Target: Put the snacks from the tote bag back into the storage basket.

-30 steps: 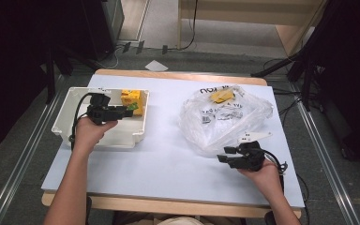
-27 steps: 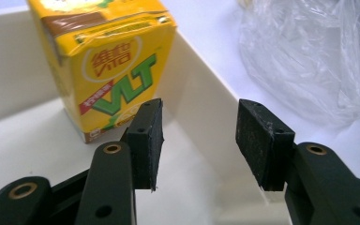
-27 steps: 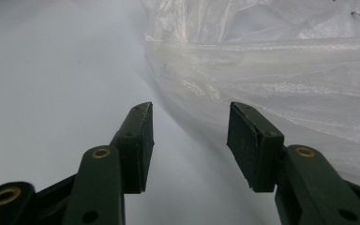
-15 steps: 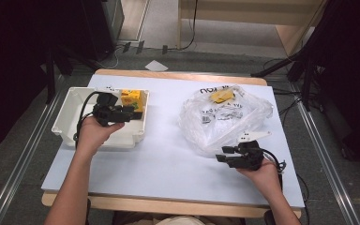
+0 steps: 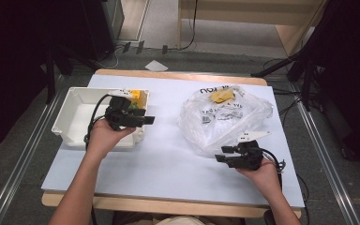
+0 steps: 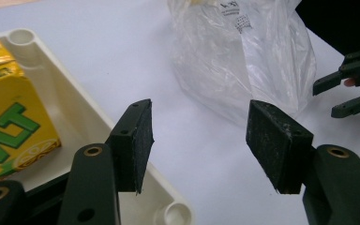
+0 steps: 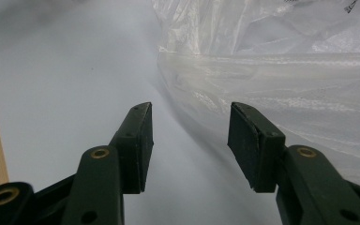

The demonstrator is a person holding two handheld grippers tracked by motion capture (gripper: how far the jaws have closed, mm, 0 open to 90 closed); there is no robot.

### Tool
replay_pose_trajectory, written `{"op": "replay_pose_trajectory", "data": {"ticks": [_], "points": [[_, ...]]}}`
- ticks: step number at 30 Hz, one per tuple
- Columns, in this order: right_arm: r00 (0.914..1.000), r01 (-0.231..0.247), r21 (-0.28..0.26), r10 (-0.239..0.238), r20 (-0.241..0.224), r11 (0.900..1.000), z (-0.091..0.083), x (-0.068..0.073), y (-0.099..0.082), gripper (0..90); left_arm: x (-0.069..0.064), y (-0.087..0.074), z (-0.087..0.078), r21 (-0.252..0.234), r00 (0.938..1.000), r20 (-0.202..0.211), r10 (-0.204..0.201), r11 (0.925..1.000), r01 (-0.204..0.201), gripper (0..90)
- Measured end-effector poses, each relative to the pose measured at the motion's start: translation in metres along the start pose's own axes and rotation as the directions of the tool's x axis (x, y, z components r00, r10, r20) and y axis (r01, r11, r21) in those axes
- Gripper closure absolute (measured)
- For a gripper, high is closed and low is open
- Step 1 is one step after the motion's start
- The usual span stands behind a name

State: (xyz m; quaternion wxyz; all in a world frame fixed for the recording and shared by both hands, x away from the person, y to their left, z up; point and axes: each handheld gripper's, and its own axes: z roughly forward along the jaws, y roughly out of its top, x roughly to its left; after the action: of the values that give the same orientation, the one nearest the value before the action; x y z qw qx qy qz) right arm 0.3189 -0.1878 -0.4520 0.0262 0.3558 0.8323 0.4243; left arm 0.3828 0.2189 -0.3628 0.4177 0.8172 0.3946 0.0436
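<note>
The left claw (image 5: 146, 120) has swung from over the tray's (image 5: 70, 117) middle to its right rim, now pointing toward the bag (image 5: 225, 117); its jaws have just been opening and stand spread, nothing between them. The right claw (image 5: 221, 154) has kept its place at the bag's near edge, by the worktop's (image 5: 168, 159) front right, jaws apart, with no pad seen pressing the plastic. The bag has not shifted.

The bag is clear, crumpled plastic with black print, lying at the worktop's right side; through it a yellow item (image 5: 221, 96) shows, its shape hard to make out. In the tray's far right corner the yellow carton (image 6: 9, 108) with green lettering is half covered by the left claw in the high view and cut off in the left gripper view.
</note>
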Motion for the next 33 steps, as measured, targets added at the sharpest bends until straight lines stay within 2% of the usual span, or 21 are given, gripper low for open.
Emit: {"op": "replay_pose_trajectory", "data": {"ticks": [4,13,19,26,30,31,33], "points": [[1.0000,0.003,-0.002,-0.003,-0.006,1.0000,0.000,0.000,0.000,52.8,-0.007,-0.001,0.006,0.014,0.9999,0.011,0.010,0.9999,-0.010,41.6],[1.0000,0.004,-0.006,-0.004,-0.001,1.0000,-0.001,0.000,0.000,52.8,-0.036,-0.006,0.021,0.028,0.9964,0.062,0.058,0.9978,-0.060,40.7],[1.0000,0.005,-0.010,-0.005,-0.001,0.9999,-0.001,0.000,0.000,52.7,-0.047,-0.009,0.031,0.017,0.9946,0.085,0.059,0.9980,-0.061,40.6],[1.0000,-0.002,-0.020,0.002,0.001,0.9998,-0.003,0.000,0.000,52.3,-0.061,-0.014,0.041,0.024,0.9913,0.088,0.098,0.9947,-0.100,40.4],[1.0000,0.000,-0.023,0.000,-0.006,0.9997,-0.002,0.001,0.001,52.3,-0.065,-0.020,0.044,0.006,0.9920,0.082,0.095,0.9953,-0.096,40.2],[1.0000,-0.001,-0.022,0.001,-0.006,0.9998,-0.002,0.001,0.001,52.3,-0.066,-0.025,0.048,0.000,0.9936,0.077,0.082,0.9966,-0.082,40.5],[1.0000,0.001,-0.023,-0.001,-0.006,0.9997,-0.001,0.000,0.001,52.3,-0.068,-0.030,0.053,0.008,0.9942,0.071,0.080,0.9967,-0.081,40.7]]}}
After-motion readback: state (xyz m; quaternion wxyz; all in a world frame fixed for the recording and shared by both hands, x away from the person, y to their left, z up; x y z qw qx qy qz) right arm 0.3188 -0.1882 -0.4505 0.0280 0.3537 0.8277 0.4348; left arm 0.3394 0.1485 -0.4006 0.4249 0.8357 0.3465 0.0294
